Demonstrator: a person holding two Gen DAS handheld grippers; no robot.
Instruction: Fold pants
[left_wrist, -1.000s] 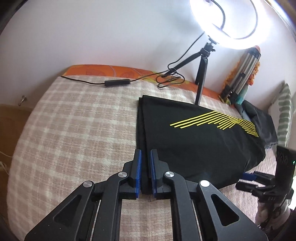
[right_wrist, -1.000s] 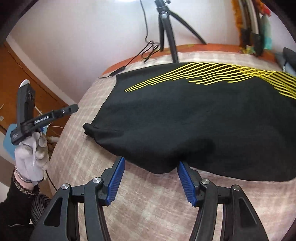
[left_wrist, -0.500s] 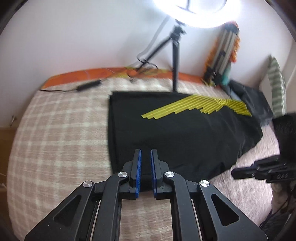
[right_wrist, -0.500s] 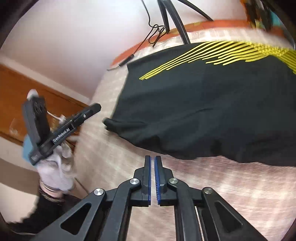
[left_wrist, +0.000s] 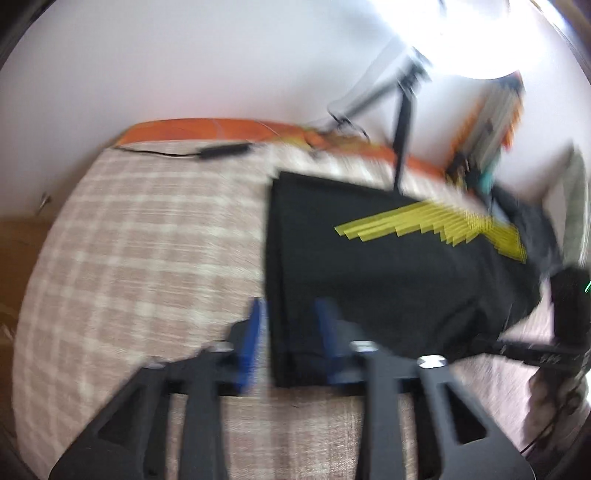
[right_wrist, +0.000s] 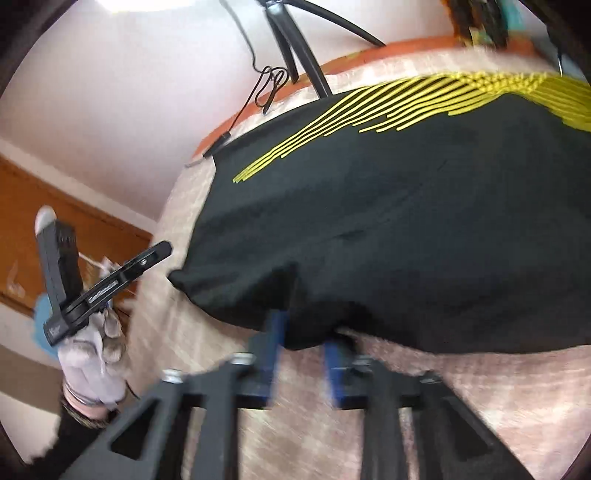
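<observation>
Black pants (left_wrist: 388, 280) with yellow stripes lie folded flat on the checked bedspread (left_wrist: 140, 258). My left gripper (left_wrist: 291, 332) is open, its blue-padded fingers astride the pants' near left corner. In the right wrist view the pants (right_wrist: 406, 221) fill the middle. My right gripper (right_wrist: 303, 343) is open, its jaws around the pants' near bottom edge. The left gripper (right_wrist: 110, 277) shows there in a gloved hand, off to the left of the pants. Both views are motion-blurred.
A ring light on a black tripod (left_wrist: 404, 147) stands at the back of the bed, with a cable and inline switch (left_wrist: 221, 151). Colourful items (left_wrist: 487, 140) and dark cloth (left_wrist: 532, 218) lie at the far right. A wooden cabinet (right_wrist: 55, 229) is left of the bed.
Both grippers were shut half a second ago and have opened. Each has moved forward onto the pants' edge: the left at the near corner, the right at the bottom edge.
</observation>
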